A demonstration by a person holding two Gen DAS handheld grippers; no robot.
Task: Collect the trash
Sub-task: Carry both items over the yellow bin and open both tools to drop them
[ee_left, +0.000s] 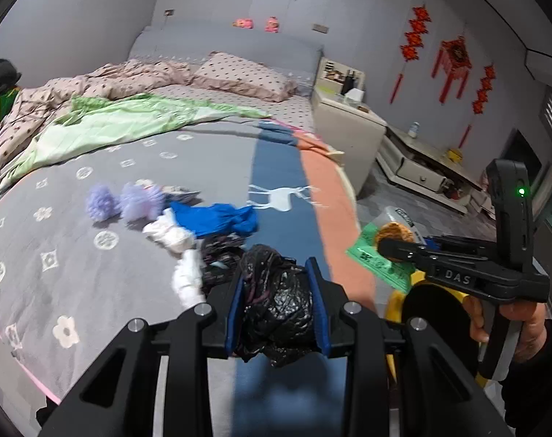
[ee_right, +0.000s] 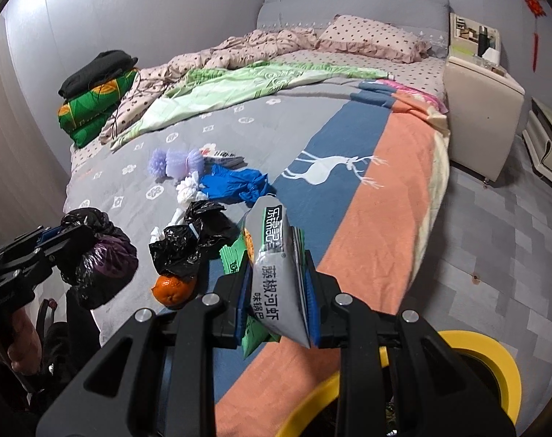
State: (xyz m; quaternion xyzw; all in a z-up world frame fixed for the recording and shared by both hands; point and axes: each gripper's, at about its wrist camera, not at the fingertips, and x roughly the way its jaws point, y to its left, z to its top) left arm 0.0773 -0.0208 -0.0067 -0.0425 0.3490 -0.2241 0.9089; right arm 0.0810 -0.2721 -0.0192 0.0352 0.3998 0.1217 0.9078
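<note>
Now: both my tongs are full.
Left tongs [ee_left: 277, 302]: squeezing a black bag [ee_left: 276, 302].
Right tongs [ee_right: 276, 291]: pinching snack packets [ee_right: 277, 273].
Next: drop both into the yellow bin [ee_right: 494, 367].

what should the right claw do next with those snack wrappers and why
Probably swing the right claw a little right and down over the yellow bin, then open. It is shut on the snack wrappers, and the bin's rim sits just below and beside it. The left claw holds a black bag, likely next.
</note>
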